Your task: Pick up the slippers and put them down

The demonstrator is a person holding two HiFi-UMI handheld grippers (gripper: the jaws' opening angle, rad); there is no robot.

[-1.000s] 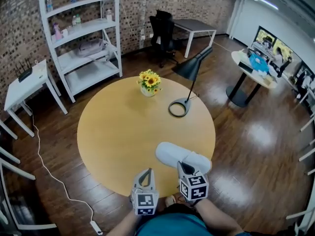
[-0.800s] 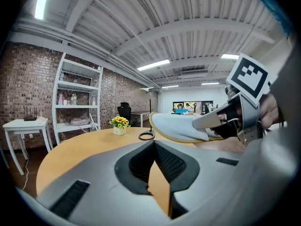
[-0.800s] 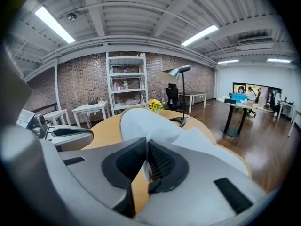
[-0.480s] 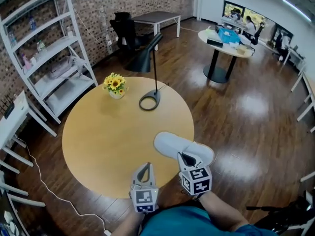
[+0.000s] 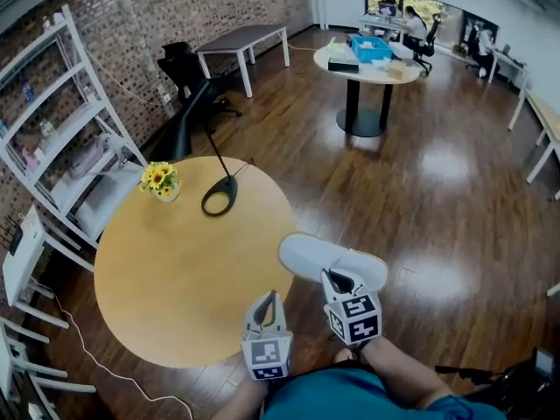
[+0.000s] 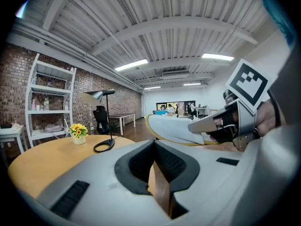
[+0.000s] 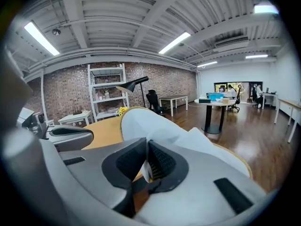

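Observation:
A single white slipper (image 5: 328, 261) hangs in the air, beyond the right rim of the round wooden table (image 5: 166, 269) and over the dark floor. My right gripper (image 5: 339, 280) is shut on the slipper's back edge; in the right gripper view a fold of the slipper (image 7: 155, 126) is pinched between the jaws of that gripper (image 7: 146, 166). My left gripper (image 5: 268, 303) is beside it, to the left, over the table's near edge, shut and holding nothing. In the left gripper view the slipper (image 6: 174, 128) shows ahead to the right. No second slipper is in view.
On the table stand a black desk lamp (image 5: 219, 195) and a pot of sunflowers (image 5: 159, 180). A white shelf unit (image 5: 52, 147) is at the left wall. A round pedestal table (image 5: 367, 59), a desk (image 5: 241, 38) and a chair (image 5: 179, 68) stand farther off.
The view has swung to the right. Both grippers and the held slipper have moved right, off the table's near edge and out over the floor. Both grippers' jaws look unchanged.

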